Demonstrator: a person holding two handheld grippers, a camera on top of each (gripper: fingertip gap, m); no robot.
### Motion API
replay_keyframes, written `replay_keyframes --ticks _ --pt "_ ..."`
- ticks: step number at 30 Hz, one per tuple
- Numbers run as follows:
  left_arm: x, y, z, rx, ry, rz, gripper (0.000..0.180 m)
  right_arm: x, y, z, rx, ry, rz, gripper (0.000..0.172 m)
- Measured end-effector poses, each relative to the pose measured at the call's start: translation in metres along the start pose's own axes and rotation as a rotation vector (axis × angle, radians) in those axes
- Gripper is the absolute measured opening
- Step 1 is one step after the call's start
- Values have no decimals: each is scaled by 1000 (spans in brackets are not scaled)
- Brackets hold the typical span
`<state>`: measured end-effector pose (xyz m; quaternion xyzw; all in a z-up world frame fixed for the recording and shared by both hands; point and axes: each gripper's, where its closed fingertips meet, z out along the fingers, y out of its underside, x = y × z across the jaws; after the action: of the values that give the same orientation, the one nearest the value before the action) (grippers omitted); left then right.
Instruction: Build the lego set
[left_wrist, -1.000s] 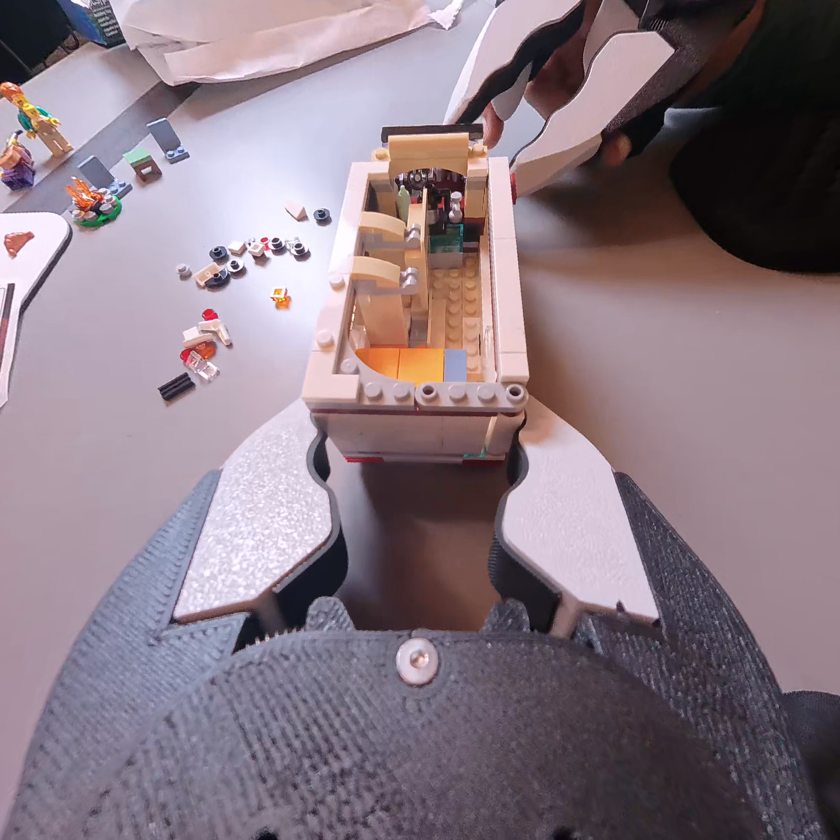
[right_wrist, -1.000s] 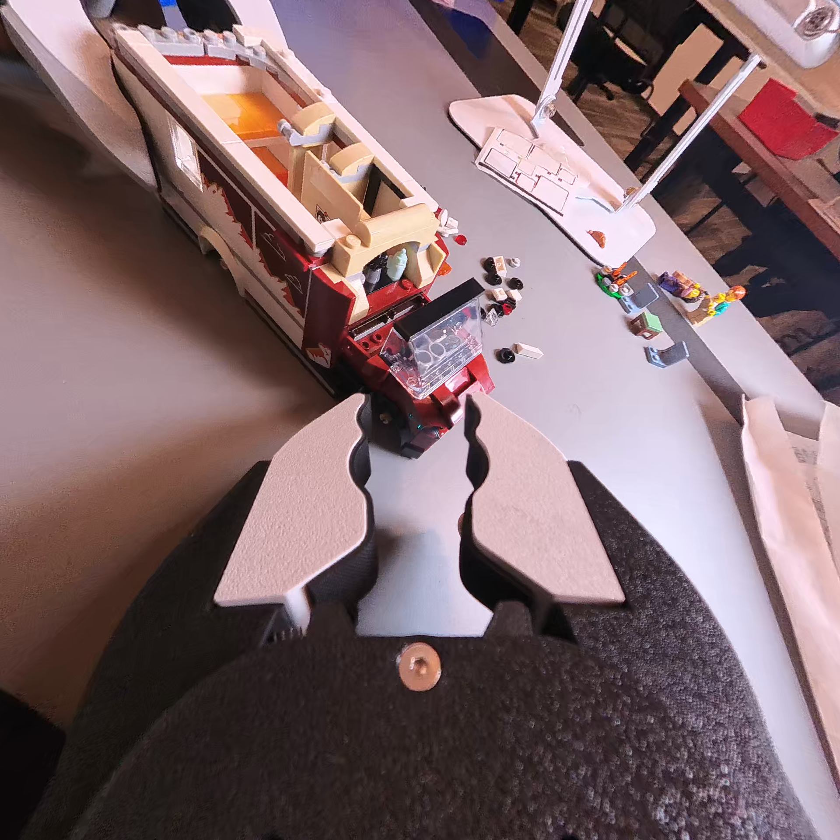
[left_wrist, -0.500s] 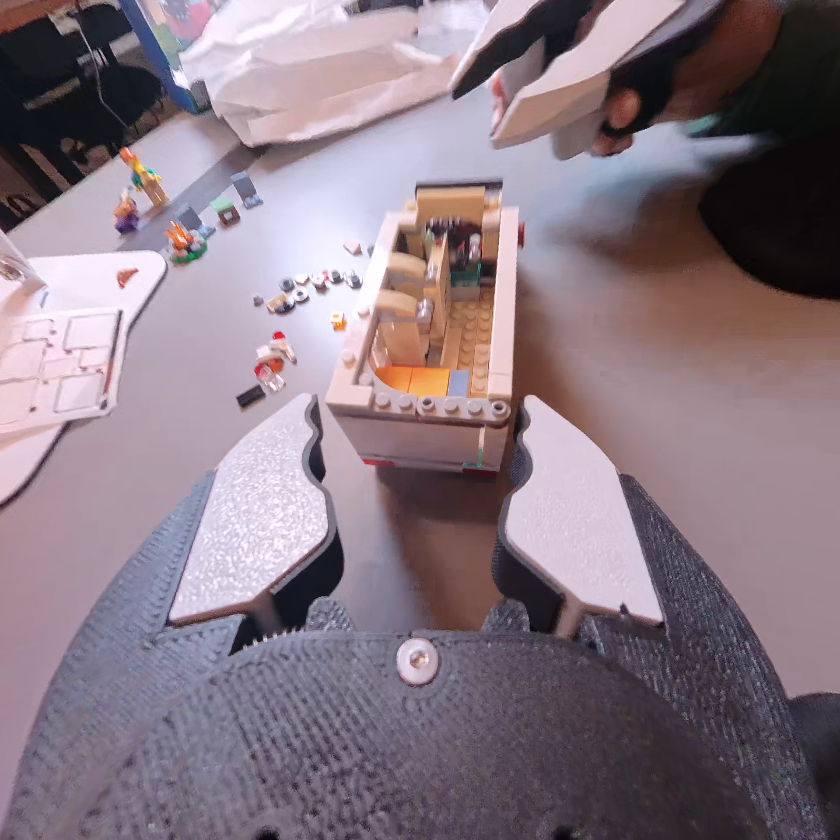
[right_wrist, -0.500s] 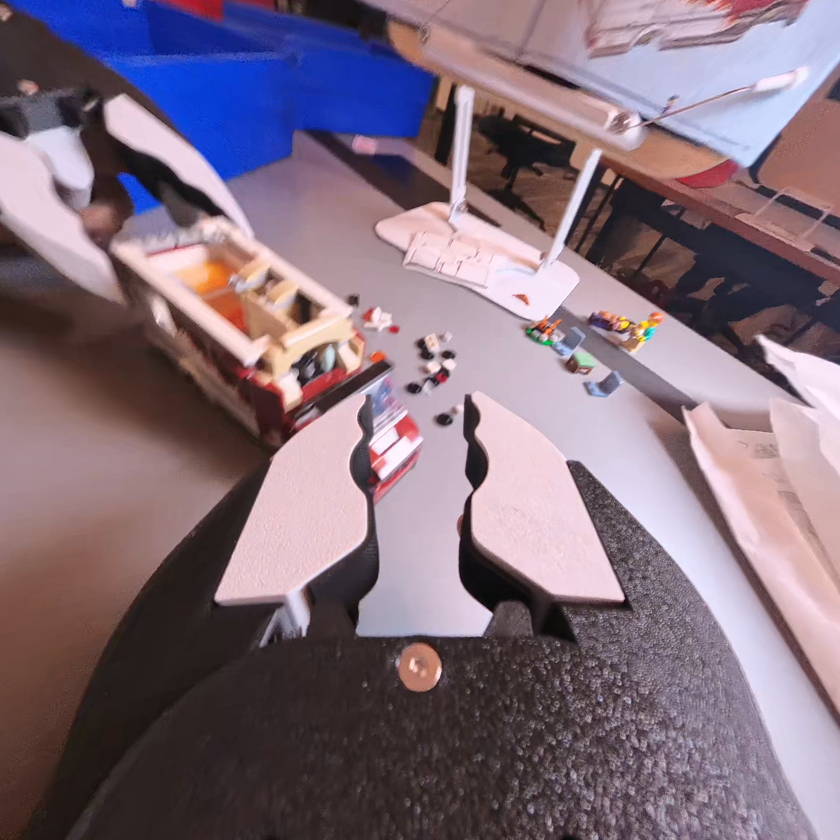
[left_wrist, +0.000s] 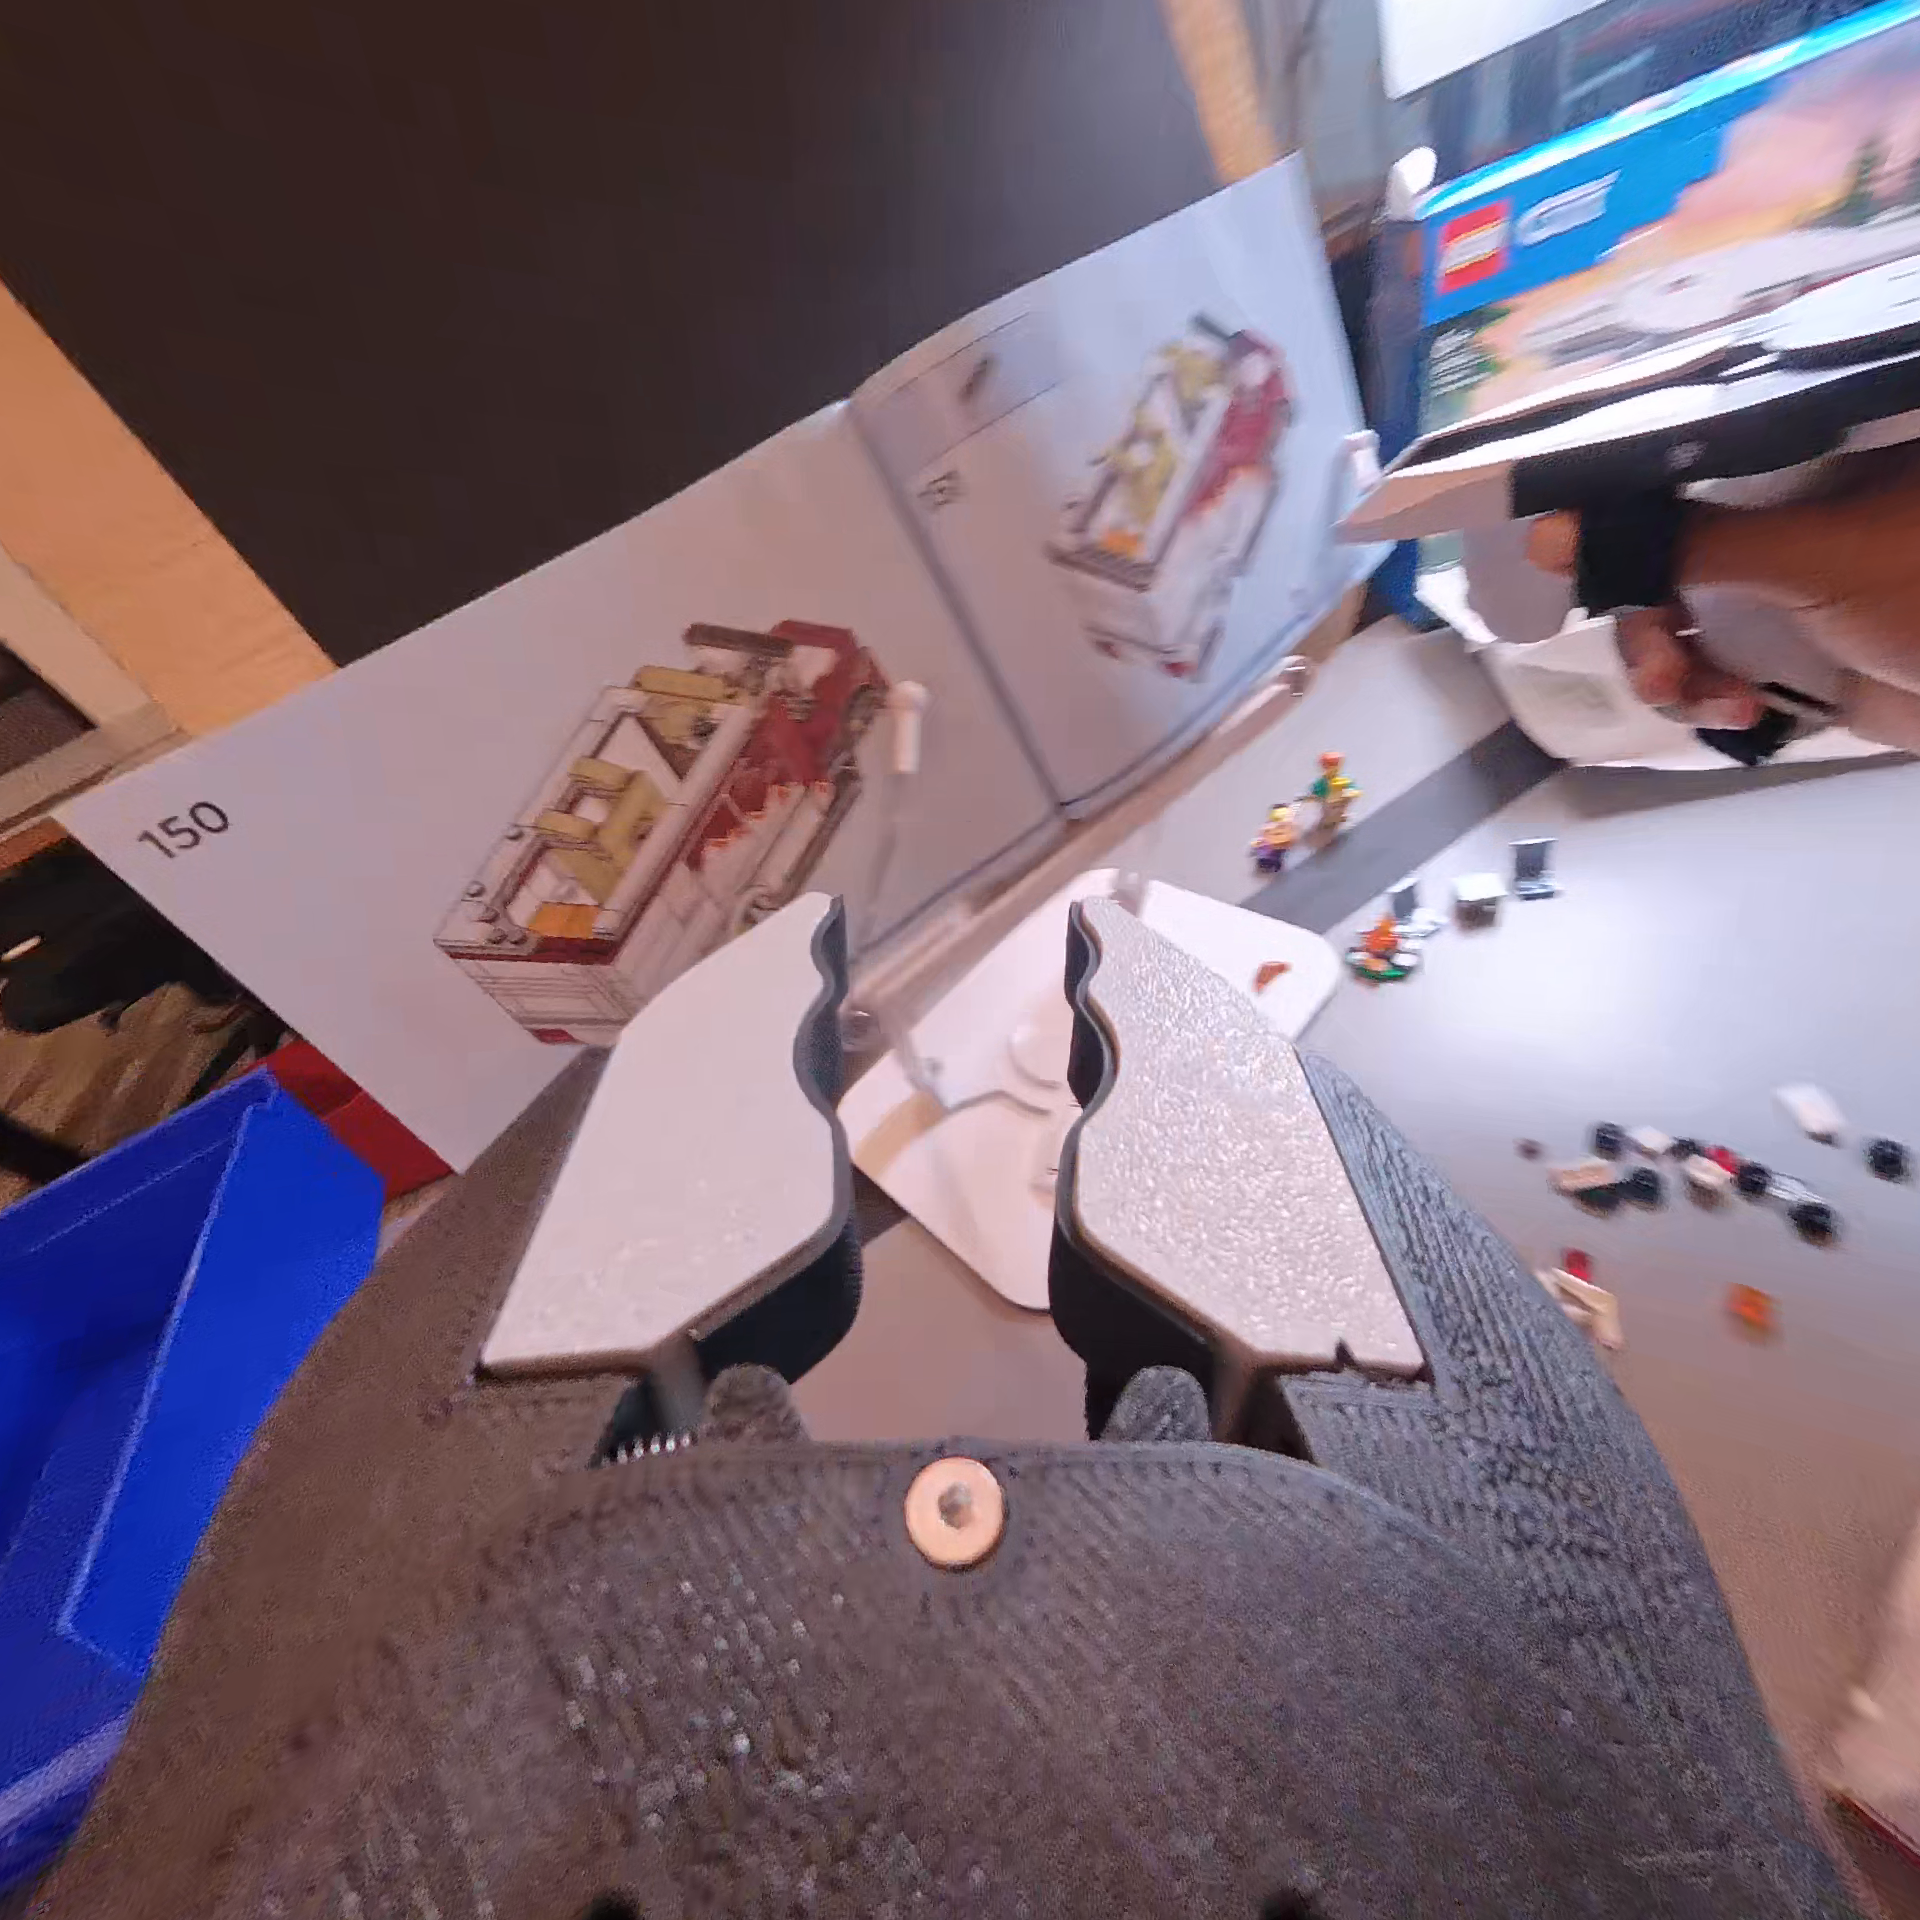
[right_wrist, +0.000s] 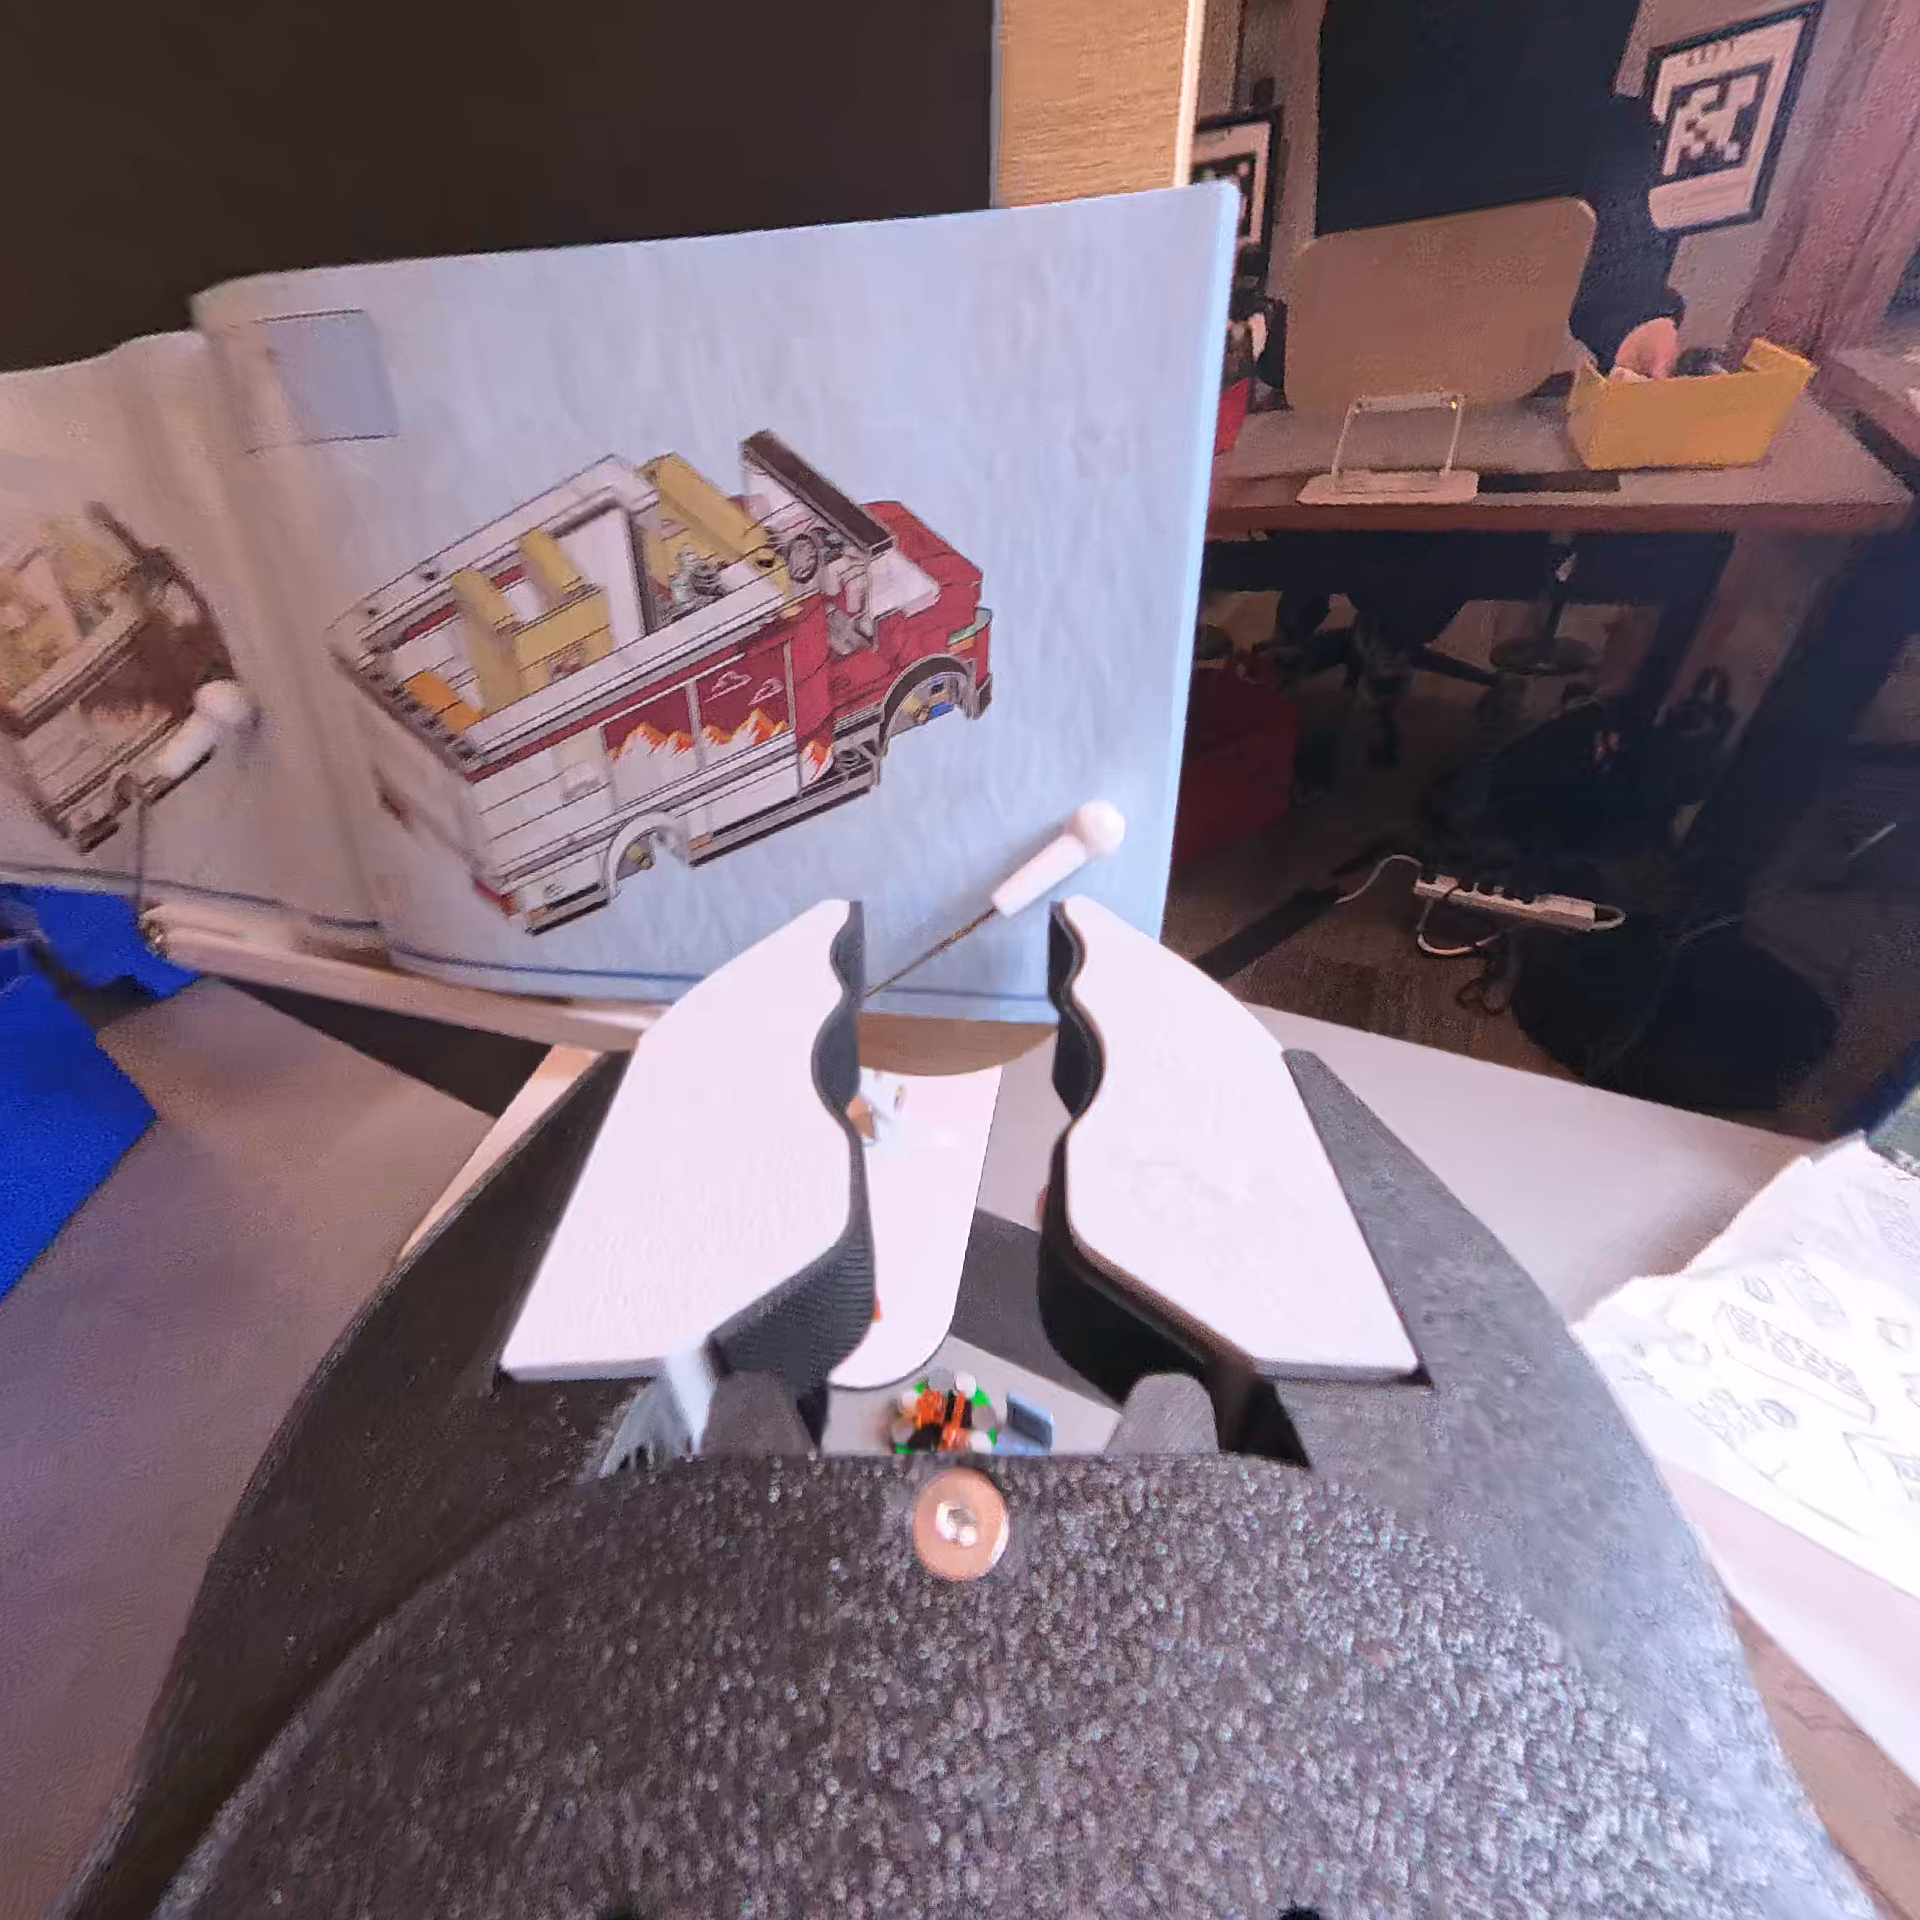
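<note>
Instruction booklet (right_wrist: 727, 582) stands propped on its stand before you; both tools, left (left_wrist: 951, 925) & right (right_wrist: 951, 925), are spread, pinching nothing, loose bricks (left_wrist: 1704, 1174) on surface nearby.

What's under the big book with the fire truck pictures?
A white stand props the open instruction book up; its flat white base sits on the grey table. White-tipped arms hold the pages. What is behind the book is covered.
</note>
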<state>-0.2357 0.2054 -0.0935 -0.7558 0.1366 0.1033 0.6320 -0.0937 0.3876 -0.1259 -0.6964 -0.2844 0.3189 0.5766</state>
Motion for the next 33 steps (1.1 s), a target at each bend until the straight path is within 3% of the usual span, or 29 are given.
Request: replay_keyframes --ticks 1,3,8,11,16,29,33 --pt "-9 3 12 -27 -14 -2 40 2 1 5 -12 12 33 21" --pt "-18 10 34 -74 -20 -1 40 5 2 6 2 21 79 15" --pt "-17 29 67 -156 2 12 37 14 20 2 -11 -2 130 21" --pt "-18 33 75 -151 -9 -1 25 18 32 0 -33 -52 165 27" --pt "-27 35 76 -123 -30 -16 3 18 35 -1 -25 -57 152 28" --pt "-39 37 70 -115 -75 -43 1 17 40 -7 -23 -57 142 31" --pt "-48 40 65 -88 -89 -154 2 23 51 -14 -53 -60 151 50"
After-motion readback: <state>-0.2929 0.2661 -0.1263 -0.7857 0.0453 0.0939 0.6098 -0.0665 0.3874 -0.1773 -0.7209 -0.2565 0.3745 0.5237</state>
